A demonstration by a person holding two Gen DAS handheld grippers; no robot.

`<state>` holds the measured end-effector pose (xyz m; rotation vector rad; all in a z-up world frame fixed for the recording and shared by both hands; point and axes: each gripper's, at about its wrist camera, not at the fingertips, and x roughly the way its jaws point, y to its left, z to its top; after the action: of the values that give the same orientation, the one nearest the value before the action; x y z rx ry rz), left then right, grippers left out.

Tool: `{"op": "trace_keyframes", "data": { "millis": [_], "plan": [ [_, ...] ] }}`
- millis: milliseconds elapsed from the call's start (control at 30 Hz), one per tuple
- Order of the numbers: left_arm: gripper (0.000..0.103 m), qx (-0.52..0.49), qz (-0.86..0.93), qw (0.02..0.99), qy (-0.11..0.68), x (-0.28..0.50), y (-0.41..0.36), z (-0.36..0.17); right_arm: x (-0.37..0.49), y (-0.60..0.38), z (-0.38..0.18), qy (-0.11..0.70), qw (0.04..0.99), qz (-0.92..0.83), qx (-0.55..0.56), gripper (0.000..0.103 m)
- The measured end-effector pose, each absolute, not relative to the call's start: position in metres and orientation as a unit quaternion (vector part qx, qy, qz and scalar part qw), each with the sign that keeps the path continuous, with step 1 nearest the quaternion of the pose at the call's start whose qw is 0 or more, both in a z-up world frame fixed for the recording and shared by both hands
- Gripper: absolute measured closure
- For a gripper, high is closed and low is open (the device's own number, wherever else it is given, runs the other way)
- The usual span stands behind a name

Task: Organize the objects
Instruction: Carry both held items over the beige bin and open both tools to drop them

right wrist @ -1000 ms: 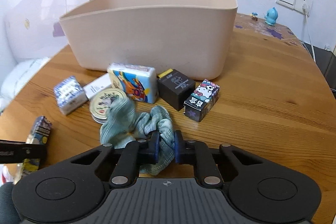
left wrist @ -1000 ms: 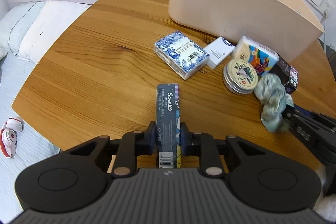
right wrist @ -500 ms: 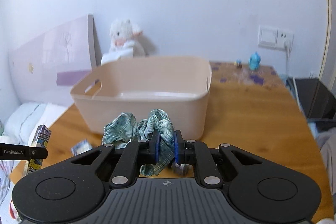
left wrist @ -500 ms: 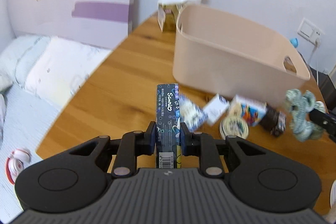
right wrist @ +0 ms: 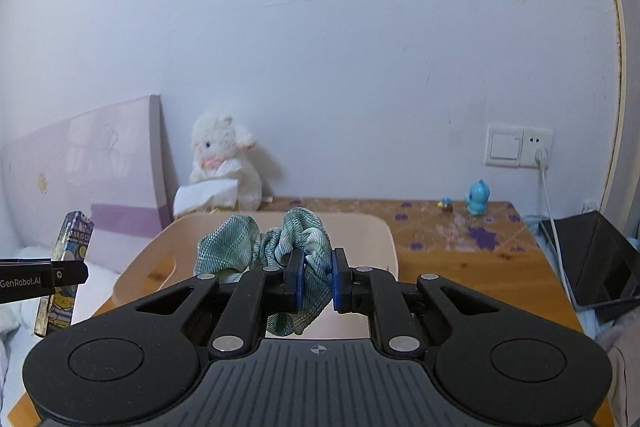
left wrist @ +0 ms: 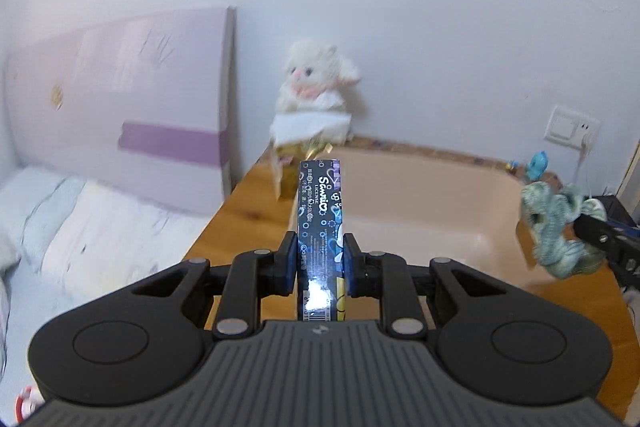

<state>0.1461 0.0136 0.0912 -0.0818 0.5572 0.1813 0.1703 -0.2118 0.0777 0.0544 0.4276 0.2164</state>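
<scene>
My left gripper (left wrist: pixel 320 259) is shut on a dark blue Sanrio carton (left wrist: pixel 320 211), held in the air over the near left corner of the beige plastic bin (left wrist: pixel 420 203). My right gripper (right wrist: pixel 315 281) is shut on a green checked scrunchie (right wrist: pixel 308 247), held above the bin's (right wrist: pixel 380 239) near rim. The scrunchie also shows in the left wrist view (left wrist: pixel 556 227) at the right, with the right gripper (left wrist: pixel 600 237) behind it. The carton (right wrist: pixel 66 267) and left gripper (right wrist: pixel 72 273) show at the left of the right wrist view. The small objects on the table are hidden.
A white plush sheep (right wrist: pixel 224 163) sits behind the bin on the wooden table (right wrist: pixel 460 255). A blue figurine (right wrist: pixel 477 202) stands at the back right near a wall socket (right wrist: pixel 518 147). A bed with pillows (left wrist: pixel 80 219) lies to the left.
Both grippers have risen with their loads and tilted up, so the bin's opening now lies below them and the items on the table have dropped out of view.
</scene>
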Motion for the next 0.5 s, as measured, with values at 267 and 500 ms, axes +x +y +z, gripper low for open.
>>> {"op": "trace_keyframes", "data": {
  "millis": [267,500],
  "plan": [
    [0.078,-0.016,0.066,0.951,0.301,0.211,-0.011,0.087,0.224,-0.199,0.066,0.230,0.970,0.076,0.015,0.091],
    [0.078,0.025,0.078,0.937,0.341,0.264,-0.031,0.038,0.255,-0.182,0.032,0.271,0.961,0.050,-0.029,0.091]
  ]
}}
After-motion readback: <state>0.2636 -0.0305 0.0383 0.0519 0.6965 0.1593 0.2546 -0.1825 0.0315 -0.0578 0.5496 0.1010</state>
